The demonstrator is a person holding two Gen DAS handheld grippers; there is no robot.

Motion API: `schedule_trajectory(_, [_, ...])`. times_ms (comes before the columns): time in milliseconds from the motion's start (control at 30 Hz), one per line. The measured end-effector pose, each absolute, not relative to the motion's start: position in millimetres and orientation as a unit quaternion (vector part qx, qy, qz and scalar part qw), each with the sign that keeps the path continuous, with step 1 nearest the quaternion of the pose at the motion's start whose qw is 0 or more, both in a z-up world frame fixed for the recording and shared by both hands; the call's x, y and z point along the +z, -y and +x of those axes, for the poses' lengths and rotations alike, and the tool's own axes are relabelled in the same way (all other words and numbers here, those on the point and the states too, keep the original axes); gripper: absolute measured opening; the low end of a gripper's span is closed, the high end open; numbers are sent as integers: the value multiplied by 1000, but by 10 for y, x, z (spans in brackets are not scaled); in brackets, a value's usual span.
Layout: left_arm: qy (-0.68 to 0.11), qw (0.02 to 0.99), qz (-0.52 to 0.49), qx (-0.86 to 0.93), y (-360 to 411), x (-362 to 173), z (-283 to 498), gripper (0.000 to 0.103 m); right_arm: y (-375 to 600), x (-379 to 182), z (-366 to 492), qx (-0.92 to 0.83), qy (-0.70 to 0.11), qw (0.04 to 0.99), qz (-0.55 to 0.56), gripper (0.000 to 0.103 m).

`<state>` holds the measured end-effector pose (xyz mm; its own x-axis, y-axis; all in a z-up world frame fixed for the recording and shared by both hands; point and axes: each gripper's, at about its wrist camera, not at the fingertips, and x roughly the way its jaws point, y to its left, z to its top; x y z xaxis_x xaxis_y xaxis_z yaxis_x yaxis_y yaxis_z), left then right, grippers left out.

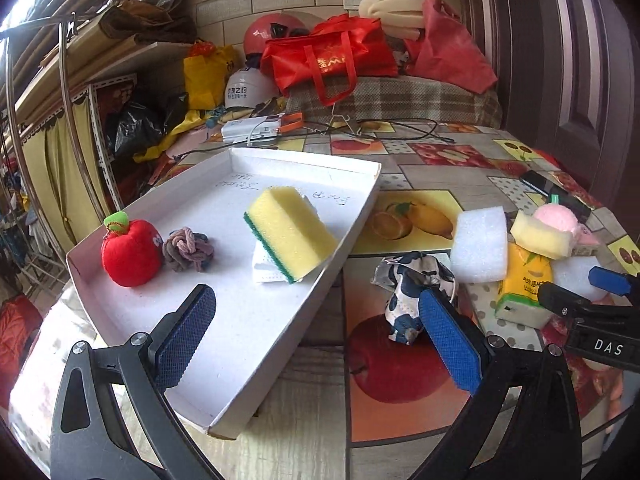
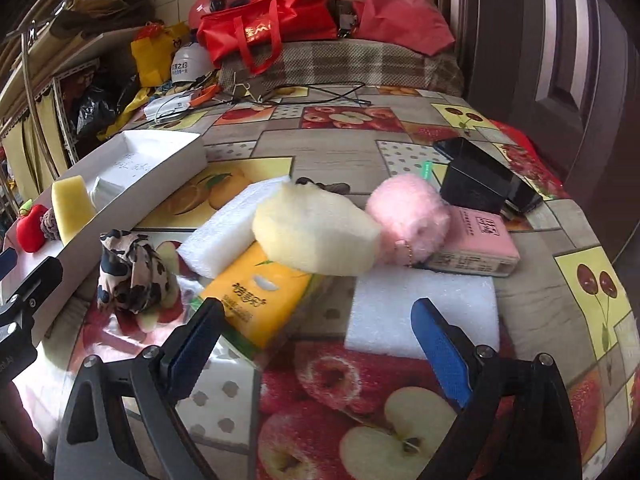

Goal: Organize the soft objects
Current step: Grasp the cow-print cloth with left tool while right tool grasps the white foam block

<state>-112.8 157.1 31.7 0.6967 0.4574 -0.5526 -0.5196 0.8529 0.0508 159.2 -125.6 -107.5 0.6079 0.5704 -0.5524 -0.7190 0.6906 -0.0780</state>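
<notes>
Tray [image 1: 360,168] holds my plush apple [image 1: 130,254], knot ball [image 1: 187,249], sponge [image 1: 290,232]; bench pile [image 2: 316,236] unsorted; both hand-held grippers, left [image 1: 320,344] and right [image 2: 320,344], released, empty

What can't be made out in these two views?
- Writing in the tray: left wrist view, faint and partly under the sponge.
- White pad below that sponge: mostly covered, kind unclear.
- Tissue pack: right wrist view, its far end lies under the pale sponge and foam block.
- Left gripper in the right wrist view: cut off by the left edge.
- Pink box: print too small to read.
</notes>
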Motion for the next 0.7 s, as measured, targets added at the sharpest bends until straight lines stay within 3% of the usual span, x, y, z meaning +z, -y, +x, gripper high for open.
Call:
schedule_trajectory(533, [-354,923,-59,137,-1325,162,-746,102,1542,-1041,1743,355,-257,892,-113,95])
schedule_trajectory(700, [-357,922,-86,118,-1391,150,-743,96,1791,-975,1918,374,-254,889,-70,95])
